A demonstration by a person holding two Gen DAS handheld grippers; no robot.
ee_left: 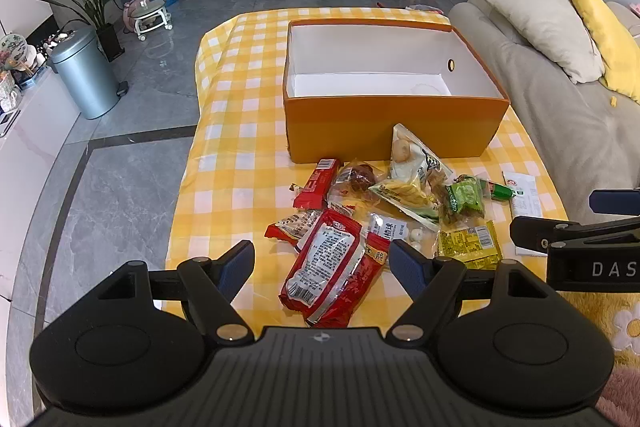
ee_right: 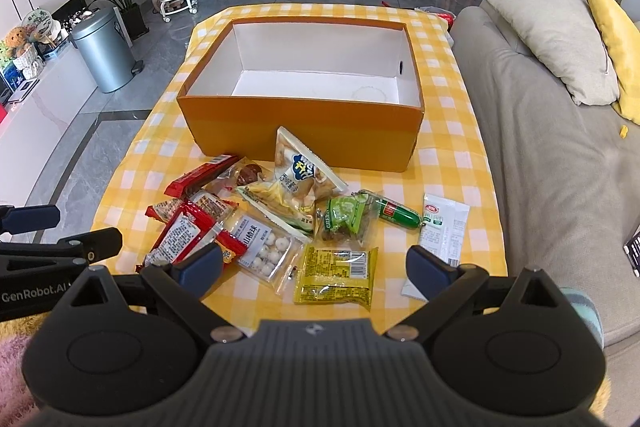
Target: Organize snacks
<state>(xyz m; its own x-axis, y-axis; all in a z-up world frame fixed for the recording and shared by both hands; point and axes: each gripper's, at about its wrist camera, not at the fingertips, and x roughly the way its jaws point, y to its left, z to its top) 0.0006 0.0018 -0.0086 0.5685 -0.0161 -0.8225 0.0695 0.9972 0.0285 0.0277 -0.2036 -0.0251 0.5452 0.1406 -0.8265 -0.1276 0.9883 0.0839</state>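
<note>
left wrist view: the left gripper [ee_left: 322,263] hangs low over the near edge of the table, jaws spread wide and holding nothing; its blue pads flank the large red packet [ee_left: 334,269], which lies flat on the yellow checked cloth [ee_left: 236,131], so this packet is judged the likely first pick. beyond it the remaining snacks form a loose heap: a slim red bar [ee_left: 318,183], a triangular white pouch [ee_left: 416,157] leaning on the orange box [ee_left: 394,129], a green packet [ee_left: 464,197] and a yellow packet [ee_left: 470,241]. the box stands open and appears empty, its white interior facing up, placed just behind the heap so each transfer is short. the right gripper [ee_left: 576,231] enters from the right edge, level with the heap. right wrist view: the right gripper [ee_right: 316,267] is likewise fully open and empty, its fingers bracketing the yellow packet [ee_right: 336,277] and a clear bag of white balls [ee_right: 266,251]. a green sausage stick [ee_right: 398,213] and a white sachet [ee_right: 444,227] lie apart on the sofa side. no snack is in the box yet; sorting is judged not begun.
</note>
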